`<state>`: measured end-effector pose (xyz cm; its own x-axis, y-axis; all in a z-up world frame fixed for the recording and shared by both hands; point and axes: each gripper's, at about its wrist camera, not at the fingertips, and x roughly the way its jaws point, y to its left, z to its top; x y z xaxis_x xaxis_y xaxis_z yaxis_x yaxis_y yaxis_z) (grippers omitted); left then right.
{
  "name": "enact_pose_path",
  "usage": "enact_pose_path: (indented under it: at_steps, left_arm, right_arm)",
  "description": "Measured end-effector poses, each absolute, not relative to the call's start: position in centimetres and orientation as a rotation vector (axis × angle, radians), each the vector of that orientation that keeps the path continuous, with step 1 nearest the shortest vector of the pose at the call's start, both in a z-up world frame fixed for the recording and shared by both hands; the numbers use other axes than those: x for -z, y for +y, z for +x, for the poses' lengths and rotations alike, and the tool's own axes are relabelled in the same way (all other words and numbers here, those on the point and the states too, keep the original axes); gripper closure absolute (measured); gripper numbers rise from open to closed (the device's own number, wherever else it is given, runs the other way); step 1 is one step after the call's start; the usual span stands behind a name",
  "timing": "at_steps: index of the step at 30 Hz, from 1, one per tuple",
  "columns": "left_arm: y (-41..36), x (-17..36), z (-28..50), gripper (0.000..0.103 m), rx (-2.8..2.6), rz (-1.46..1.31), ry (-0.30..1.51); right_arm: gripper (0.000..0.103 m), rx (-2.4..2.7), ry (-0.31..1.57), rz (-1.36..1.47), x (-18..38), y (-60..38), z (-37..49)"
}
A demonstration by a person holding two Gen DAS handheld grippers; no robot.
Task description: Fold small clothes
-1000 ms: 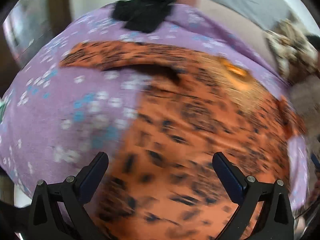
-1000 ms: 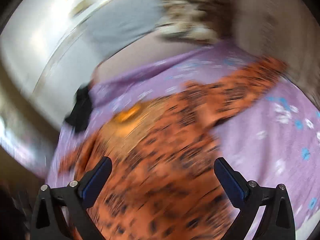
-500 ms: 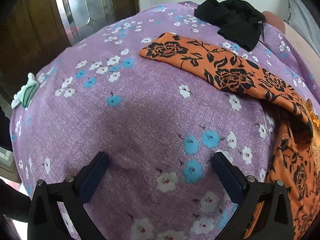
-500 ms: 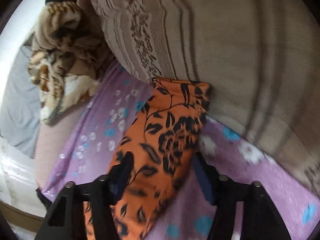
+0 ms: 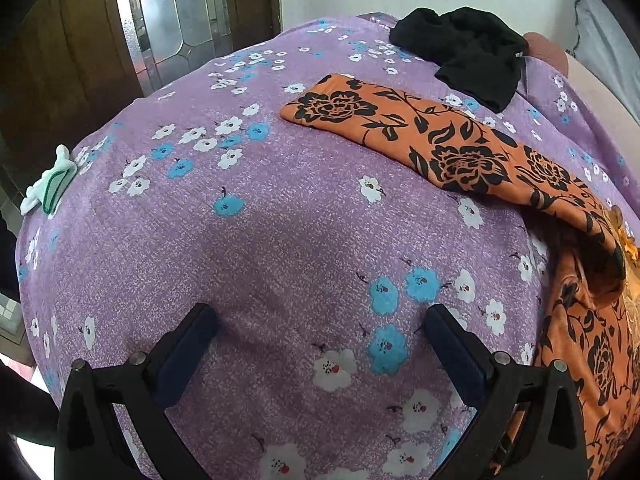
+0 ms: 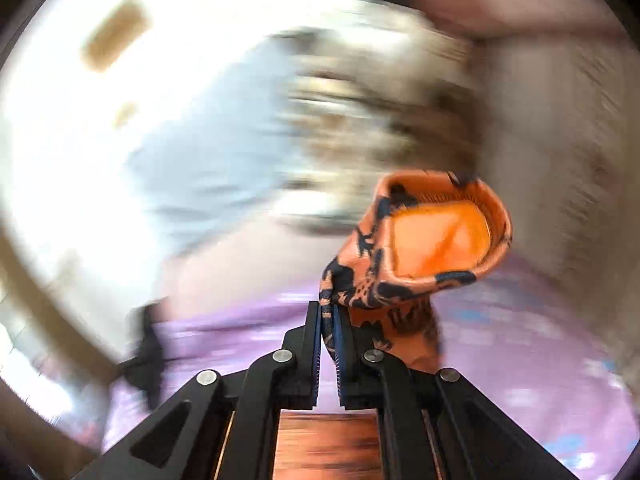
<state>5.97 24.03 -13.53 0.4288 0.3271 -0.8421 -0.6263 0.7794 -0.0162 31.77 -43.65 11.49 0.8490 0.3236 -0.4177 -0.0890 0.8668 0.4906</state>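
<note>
An orange garment with black flowers (image 5: 448,140) lies on the purple flowered bedspread (image 5: 280,240); one sleeve stretches to the upper left, the body runs off the right edge. My left gripper (image 5: 320,324) is open and empty, low over bare bedspread left of the garment. In the right wrist view my right gripper (image 6: 327,320) is shut on a fold of the orange garment (image 6: 420,248) and holds it lifted; the cuff opening faces the camera. That view is blurred.
A black garment (image 5: 468,48) lies crumpled at the far edge of the bed. A small mint-green and white item (image 5: 50,186) sits at the left edge. A wooden door with glass panels (image 5: 168,20) stands behind. Pillows and a striped blanket (image 6: 380,92) lie beyond.
My right gripper closed on the end of the orange sleeve and lifted it, swinging fast. My left gripper moved off the garment to bare bedspread and has held still for the last half second.
</note>
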Motion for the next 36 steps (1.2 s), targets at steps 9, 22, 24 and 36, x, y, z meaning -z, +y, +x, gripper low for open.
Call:
enact_pose_path:
  at_steps: [9, 22, 24, 36]
  left_arm:
    - [24.1, 13.3, 5.7, 0.000, -0.588, -0.366, 0.962]
    - [24.0, 13.4, 6.0, 0.000, -0.616, -0.367, 0.956]
    - [24.3, 12.9, 5.7, 0.000, -0.589, -0.413, 0.931]
    - [25.2, 8.5, 13.8, 0.001, -0.088, -0.854, 0.844]
  right_arm:
    - [0.086, -0.493, 0.675, 0.447, -4.8, -17.9, 24.9]
    - [0.016, -0.549, 0.894, 0.387, 4.0, -15.8, 23.6]
    - [0.016, -0.567, 0.937, 0.437, 5.4, -16.5, 24.4]
    - [0.016, -0.600, 0.940, 0.487, 8.1, -18.7, 23.9]
